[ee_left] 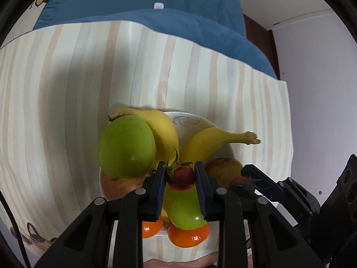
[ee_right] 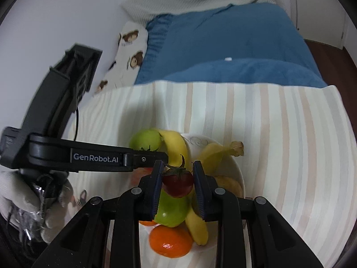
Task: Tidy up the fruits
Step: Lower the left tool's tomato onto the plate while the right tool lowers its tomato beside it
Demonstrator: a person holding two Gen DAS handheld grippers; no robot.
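- Each gripper clenches a red tomato with a green calyx: left gripper (ee_left: 181,174) on one tomato (ee_left: 181,176), right gripper (ee_right: 178,174) on another tomato (ee_right: 177,184), both above the plate (ee_right: 237,169).
- On the plate: bananas (ee_left: 162,129) at 12 o'clock, a green apple (ee_left: 127,147) at 10, oranges (ee_right: 170,241) at 6.
- Only the right wrist view shows a gloved hand (ee_right: 20,198).

A bedroom in a home is shown. A bed (ee_right: 223,51) is covered with a blue blanket (ee_left: 142,2), and a pillowcase printed with cartoon bears (ee_right: 129,49) is seen beside white walls (ee_right: 55,22). A striped cloth (ee_left: 67,78) is spread in front.
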